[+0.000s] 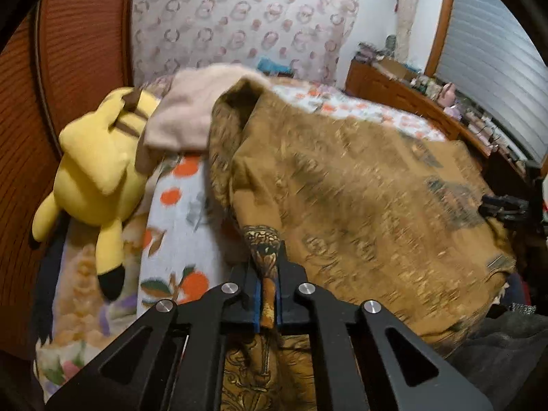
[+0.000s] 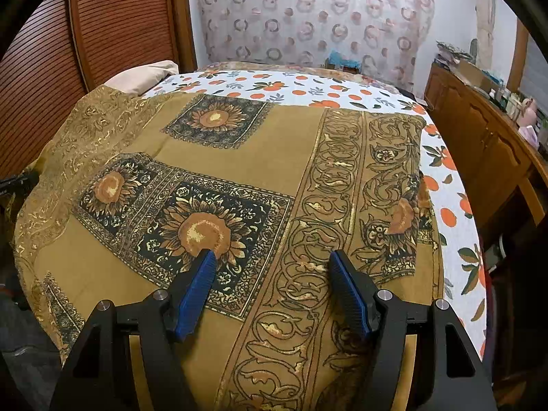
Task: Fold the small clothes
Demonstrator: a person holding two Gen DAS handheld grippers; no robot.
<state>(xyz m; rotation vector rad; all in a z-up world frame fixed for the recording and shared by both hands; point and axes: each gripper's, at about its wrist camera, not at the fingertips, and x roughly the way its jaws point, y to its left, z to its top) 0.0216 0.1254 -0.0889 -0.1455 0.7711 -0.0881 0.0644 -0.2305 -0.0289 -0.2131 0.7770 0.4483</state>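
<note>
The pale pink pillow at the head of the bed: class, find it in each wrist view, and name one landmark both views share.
Left wrist view: the pink pillow sits upper centre-left, between the yellow plush toy and the lifted brown cloth.
Right wrist view: pillow at upper left, beyond the cloth's far corner.
Shared landmark: the ring-patterned curtain.

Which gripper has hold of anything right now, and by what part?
The left gripper pinches a bunched edge of the brown patterned cloth. The right gripper is open above it, holding nothing.
</note>
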